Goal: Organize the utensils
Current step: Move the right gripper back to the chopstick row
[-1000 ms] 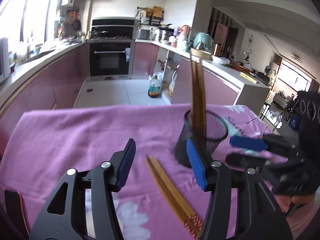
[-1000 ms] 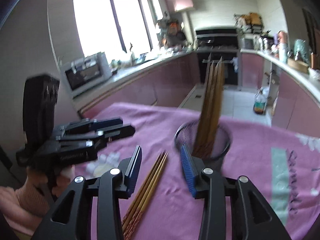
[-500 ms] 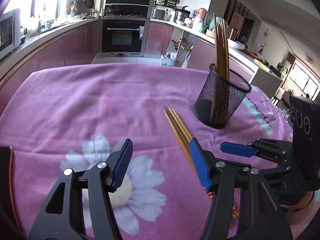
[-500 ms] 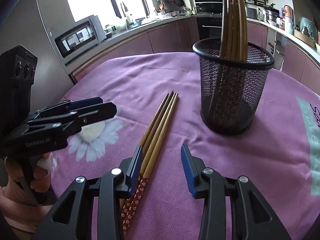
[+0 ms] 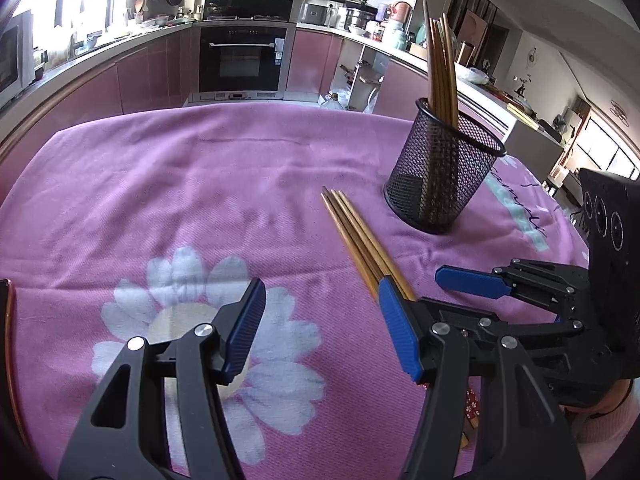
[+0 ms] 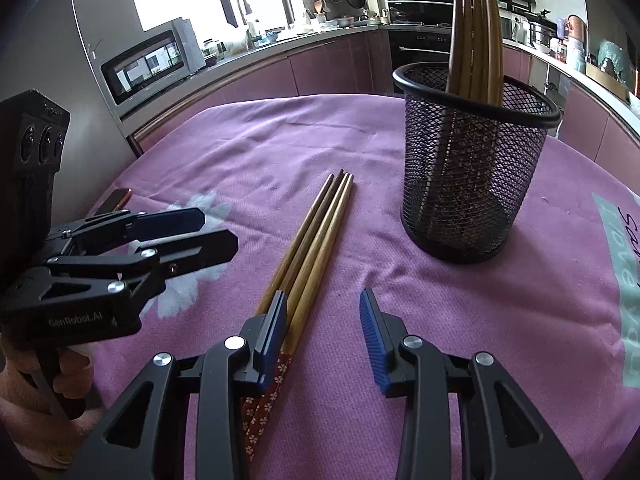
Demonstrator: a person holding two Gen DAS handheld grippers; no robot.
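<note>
From the left wrist view, the left gripper (image 5: 322, 320) hangs low over a pink-purple cloth (image 5: 180, 200) printed with a pale daisy, which covers the counter. Its blue-padded jaws stand spread with only cloth between them. A bundle of loose brown wooden chopsticks (image 5: 360, 240) lies flat on the cloth, tips pointing away; its near part runs behind the right-hand pad of this gripper (whether it touches the pad cannot be told). Beyond, a black wire-mesh cup (image 5: 440, 176) stands upright, with more chopsticks (image 5: 440, 68) standing in it. The right gripper (image 5: 472, 282) reaches in from the right edge, low and just beside the loose bundle.

From the right wrist view, the right gripper (image 6: 322, 320) has its jaws spread; they have just closed a little. The loose bundle (image 6: 316, 236) lies under and along its left pad, with the red flower-patterned ends beneath that finger, so the bundle is not properly between the pads and nothing is pinched. The mesh cup (image 6: 472, 184) stands near, to the right of the bundle's tips and apart from them. The left gripper (image 6: 192, 228) shows at the left, jaws parted, held by a hand (image 6: 24, 384) in a pink sleeve.
</note>
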